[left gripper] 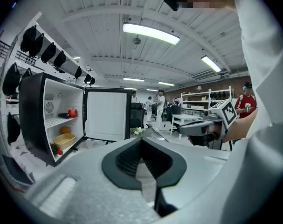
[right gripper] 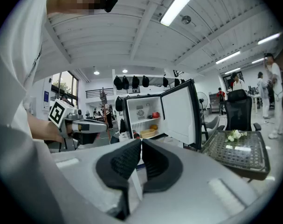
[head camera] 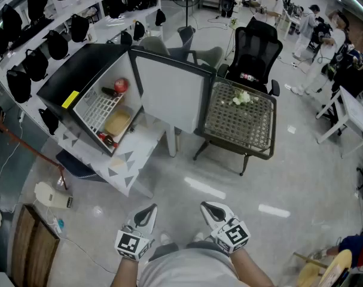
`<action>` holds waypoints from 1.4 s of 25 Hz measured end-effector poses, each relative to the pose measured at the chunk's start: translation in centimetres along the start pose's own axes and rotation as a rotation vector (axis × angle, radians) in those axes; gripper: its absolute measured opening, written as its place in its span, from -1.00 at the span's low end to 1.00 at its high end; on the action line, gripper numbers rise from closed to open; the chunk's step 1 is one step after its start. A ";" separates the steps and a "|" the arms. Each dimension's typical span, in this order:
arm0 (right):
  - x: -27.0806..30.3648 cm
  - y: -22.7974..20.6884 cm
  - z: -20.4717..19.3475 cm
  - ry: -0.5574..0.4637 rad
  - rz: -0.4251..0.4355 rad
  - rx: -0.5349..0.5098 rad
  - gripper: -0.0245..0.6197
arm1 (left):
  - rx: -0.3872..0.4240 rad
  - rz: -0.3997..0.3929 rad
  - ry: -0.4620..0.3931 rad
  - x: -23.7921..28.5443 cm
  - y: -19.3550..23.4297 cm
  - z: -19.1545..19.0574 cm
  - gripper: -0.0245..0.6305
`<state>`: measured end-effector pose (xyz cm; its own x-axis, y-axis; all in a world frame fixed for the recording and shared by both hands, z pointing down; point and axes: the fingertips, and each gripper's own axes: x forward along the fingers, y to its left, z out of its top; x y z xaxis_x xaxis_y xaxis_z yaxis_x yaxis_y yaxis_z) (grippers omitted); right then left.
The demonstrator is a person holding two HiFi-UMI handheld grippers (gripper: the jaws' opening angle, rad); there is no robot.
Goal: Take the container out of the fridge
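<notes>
Standing off from the open fridge [head camera: 79, 88], both grippers empty.
I hold the left gripper [head camera: 146, 214] and right gripper [head camera: 211, 210] low by my body, the jaws of each pressed together on nothing, since the fridge is well apart. Its door [head camera: 172, 94] stands wide, leaving the tan container [head camera: 118, 123] below the wire rack [head camera: 100, 109] exposed for a reach.

Tan container [head camera: 118, 123] sits low inside the open black fridge [head camera: 79, 79]
</notes>
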<state>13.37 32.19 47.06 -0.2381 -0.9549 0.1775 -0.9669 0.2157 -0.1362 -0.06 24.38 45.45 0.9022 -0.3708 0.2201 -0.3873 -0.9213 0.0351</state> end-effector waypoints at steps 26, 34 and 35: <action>14.5 11.1 0.2 0.061 0.031 -0.042 -0.90 | 0.027 -0.008 -0.007 -8.3 13.9 -3.8 -0.90; 20.8 8.3 0.8 0.081 0.136 -0.072 -0.90 | -0.016 0.096 0.030 -4.6 18.6 -3.7 -0.90; 21.7 7.6 1.1 0.083 0.151 -0.073 -0.90 | -0.017 0.111 0.034 -3.8 19.3 -3.5 -0.90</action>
<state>0.96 12.89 48.82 -0.3850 -0.8911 0.2403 -0.9229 0.3727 -0.0968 -11.64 8.40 48.66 0.8468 -0.4660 0.2564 -0.4877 -0.8726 0.0250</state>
